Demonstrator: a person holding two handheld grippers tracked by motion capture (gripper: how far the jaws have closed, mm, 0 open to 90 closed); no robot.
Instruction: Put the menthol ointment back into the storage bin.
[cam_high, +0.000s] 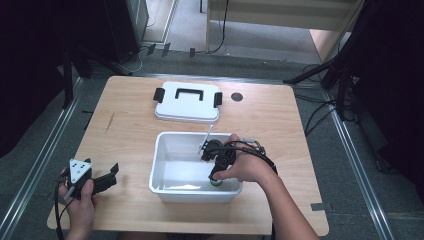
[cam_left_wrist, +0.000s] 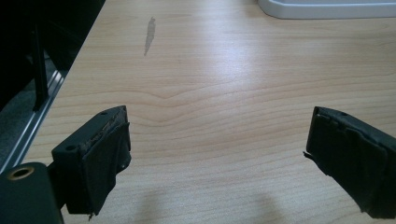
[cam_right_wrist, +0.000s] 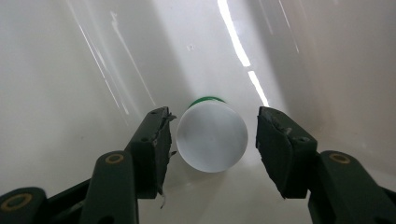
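Inside the white bin (cam_high: 159, 165) at frame centre, the right gripper (cam_right_wrist: 212, 135) stands slightly open around a frosted bottle (cam_right_wrist: 212, 136), pads clear; the left gripper (cam_left_wrist: 217, 154) gapes empty over the tabletop (cam_left_wrist: 210, 84).

Glare streaks on white bin (cam_right_wrist: 70, 70), dark surroundings, soft focus

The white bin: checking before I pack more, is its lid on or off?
Off. The white bin stands open-topped; its lid lies apart on the table behind it.

Both hands come in bare-armed, the left gripper (cam_high: 107, 176) black with a grey three-cornered plate dotted with dark holes, the right gripper (cam_right_wrist: 212, 140) trailing a looping black cable, its black jaws brass-riveted, pads frayed.
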